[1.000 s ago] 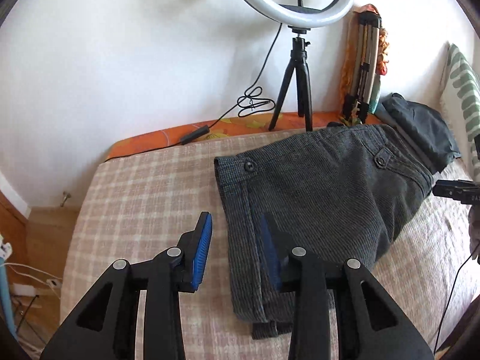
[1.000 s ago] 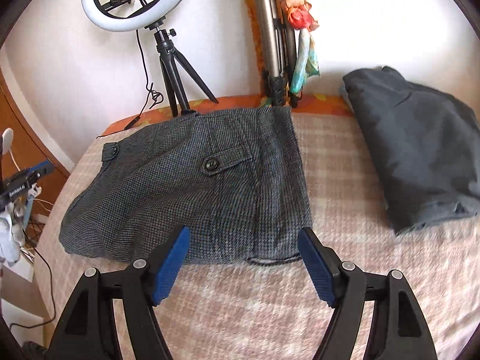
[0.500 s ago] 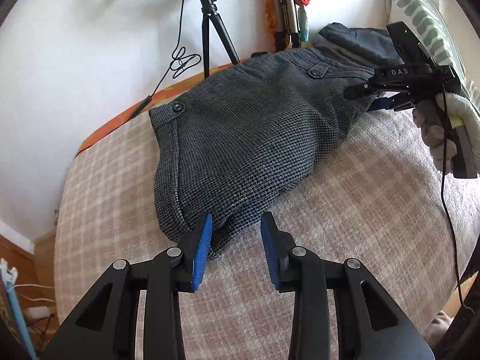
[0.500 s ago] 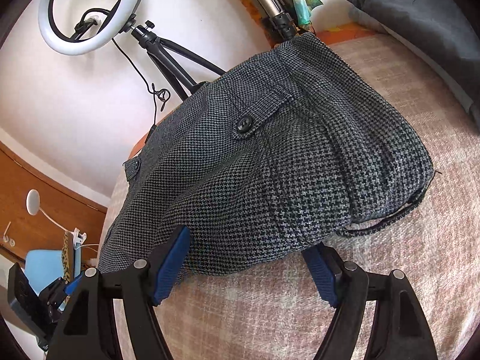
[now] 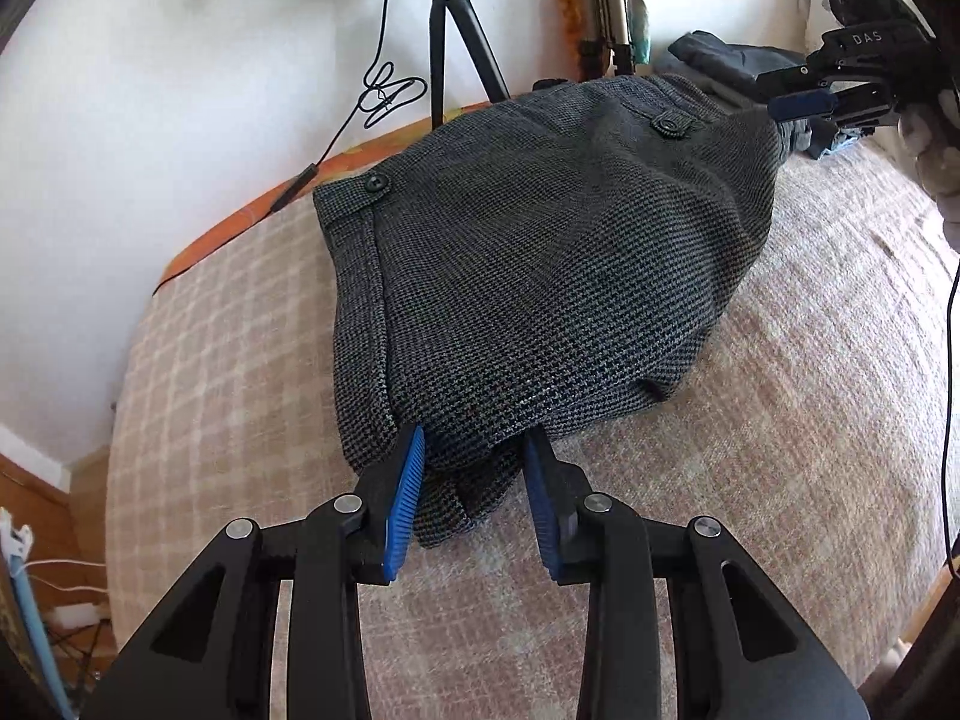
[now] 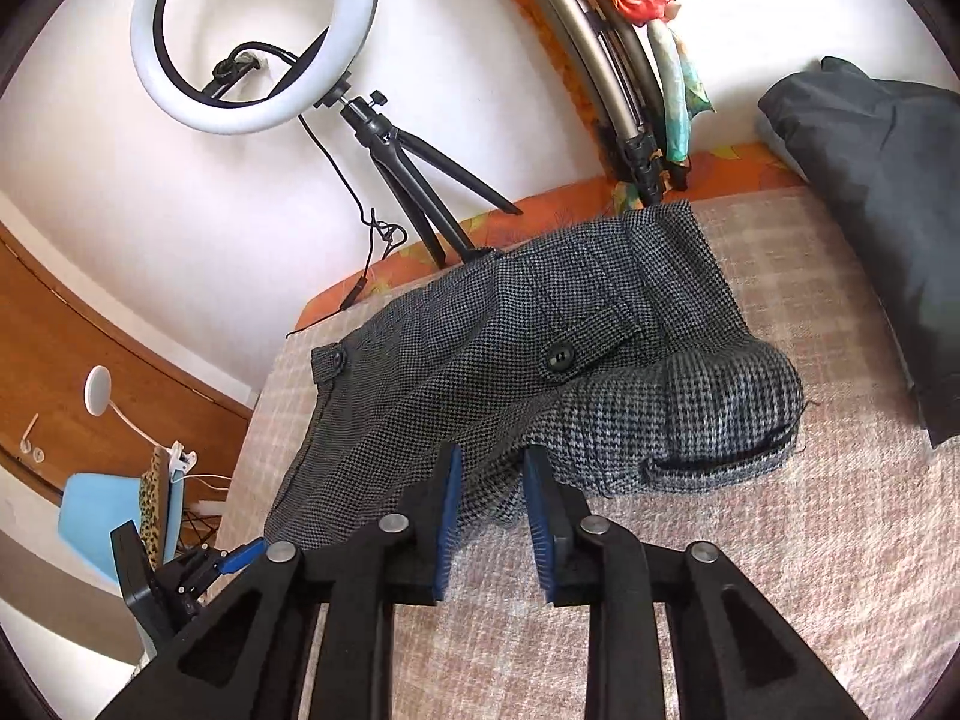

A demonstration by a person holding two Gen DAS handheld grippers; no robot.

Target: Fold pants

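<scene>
1. Both grippers have moved in from open hover onto the near edge of the pants (image 5: pixel 540 276).
2. Left gripper (image 5: pixel 474 480) and right gripper (image 6: pixel 492 495): fingers part-closed around bunched fabric; firm grip unclear.
3. Pants lie on the bed (image 5: pixel 780 480), already folded compact; probably one fold left.

Ring light (image 6: pixel 255 36) w/ tripod (image 6: pixel 414 192), dark cloth (image 6: pixel 882 210).

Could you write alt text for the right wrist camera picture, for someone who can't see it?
The right gripper, its blue-padded jaws close together with a bunched fold of cloth between them, meets the near edge of grey houndstooth pants on a checked bed cover. Behind stand a ring light on a tripod and a white wall; a dark folded garment lies to the right.
</scene>
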